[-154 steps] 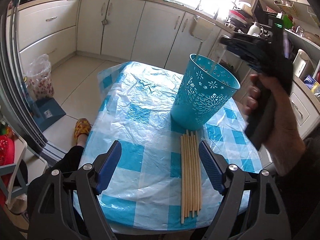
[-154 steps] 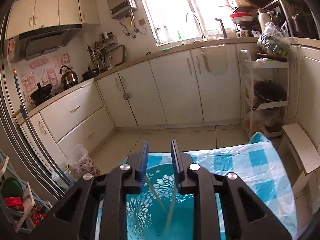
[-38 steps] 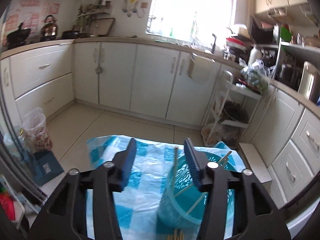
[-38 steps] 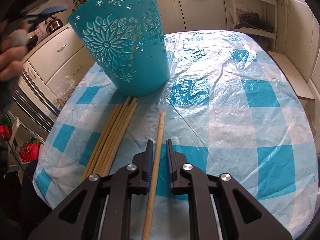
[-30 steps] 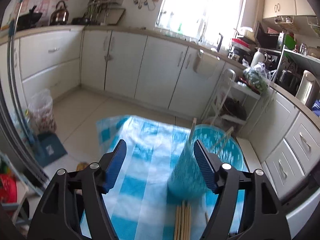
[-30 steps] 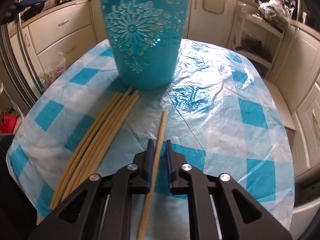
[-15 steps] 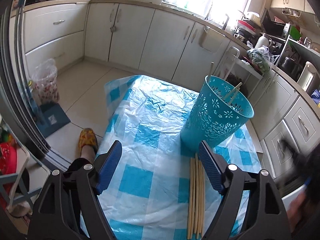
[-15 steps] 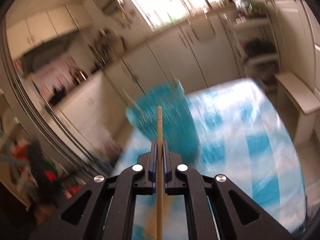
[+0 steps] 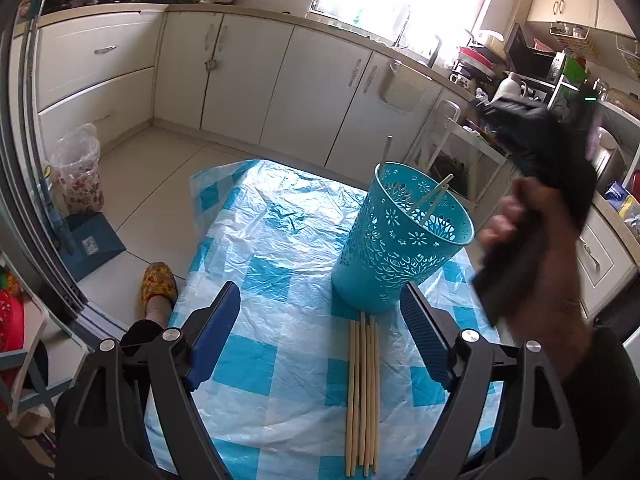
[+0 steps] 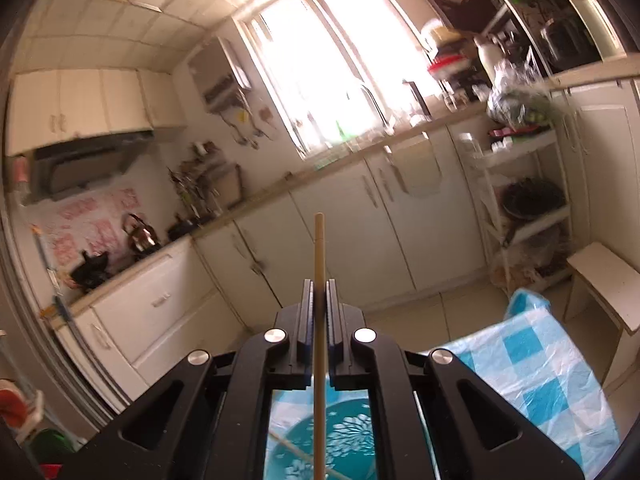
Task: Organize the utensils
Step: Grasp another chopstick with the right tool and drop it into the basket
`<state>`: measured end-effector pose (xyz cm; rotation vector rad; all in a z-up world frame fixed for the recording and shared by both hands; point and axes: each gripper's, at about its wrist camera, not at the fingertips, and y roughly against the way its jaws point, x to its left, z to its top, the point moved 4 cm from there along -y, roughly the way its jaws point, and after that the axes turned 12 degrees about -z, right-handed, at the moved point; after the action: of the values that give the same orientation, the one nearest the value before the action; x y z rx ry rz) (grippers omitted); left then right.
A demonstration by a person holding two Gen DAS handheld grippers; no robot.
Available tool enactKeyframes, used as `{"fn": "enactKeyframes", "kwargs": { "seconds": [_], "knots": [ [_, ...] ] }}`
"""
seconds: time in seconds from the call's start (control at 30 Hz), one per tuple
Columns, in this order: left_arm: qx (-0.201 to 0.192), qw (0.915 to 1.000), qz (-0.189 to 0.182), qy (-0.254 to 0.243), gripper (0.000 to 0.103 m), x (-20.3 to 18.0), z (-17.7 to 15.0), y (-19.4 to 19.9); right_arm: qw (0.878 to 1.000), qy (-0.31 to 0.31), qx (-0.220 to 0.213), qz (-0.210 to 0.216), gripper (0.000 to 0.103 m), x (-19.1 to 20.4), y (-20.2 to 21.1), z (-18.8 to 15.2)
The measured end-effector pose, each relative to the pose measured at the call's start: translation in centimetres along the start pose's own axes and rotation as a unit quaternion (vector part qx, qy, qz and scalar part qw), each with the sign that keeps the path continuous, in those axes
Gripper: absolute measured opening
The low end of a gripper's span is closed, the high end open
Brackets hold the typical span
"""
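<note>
A teal perforated cup [image 9: 400, 240] stands on the checked tablecloth [image 9: 272, 248] and holds a few wooden chopsticks [image 9: 434, 194]. Several more chopsticks [image 9: 363, 388] lie side by side on the cloth in front of the cup. My left gripper [image 9: 320, 336] is open and empty, just above the near ends of these. My right gripper [image 10: 319, 286] is shut on one chopstick [image 10: 319, 320], held upright above the cup [image 10: 344, 444]. In the left wrist view the right gripper body [image 9: 536, 168] hovers to the right of the cup rim.
The table is small, with its edges close on all sides. White kitchen cabinets [image 9: 248, 76] line the back. A white rack [image 10: 520, 208] and a stool [image 10: 604, 276] stand to the right. A foot in a yellow slipper [image 9: 158, 284] is on the floor at left.
My right gripper has lifted one chopstick off the cloth, turned it upright and carried it over the cup. My left gripper has dropped back toward the near end of the table, open.
</note>
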<state>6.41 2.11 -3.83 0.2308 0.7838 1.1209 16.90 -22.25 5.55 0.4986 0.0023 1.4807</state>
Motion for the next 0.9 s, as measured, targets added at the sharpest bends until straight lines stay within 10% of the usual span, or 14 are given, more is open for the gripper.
{"fn": "enactKeyframes", "kwargs": {
  "seconds": [0.27, 0.9],
  "knots": [
    [0.004, 0.9999, -0.004, 0.01, 0.079, -0.1, -0.5, 0.3, 0.998, 0.051, 0.043, -0.004, 0.007, 0.1, 1.3, -3.3],
    [-0.022, 0.9989, 0.005, -0.04, 0.085, -4.3, -3.0, 7.7, 0.995, 0.057, 0.074, -0.018, 0.031, -2.7, 23.3, -10.4]
  ]
}}
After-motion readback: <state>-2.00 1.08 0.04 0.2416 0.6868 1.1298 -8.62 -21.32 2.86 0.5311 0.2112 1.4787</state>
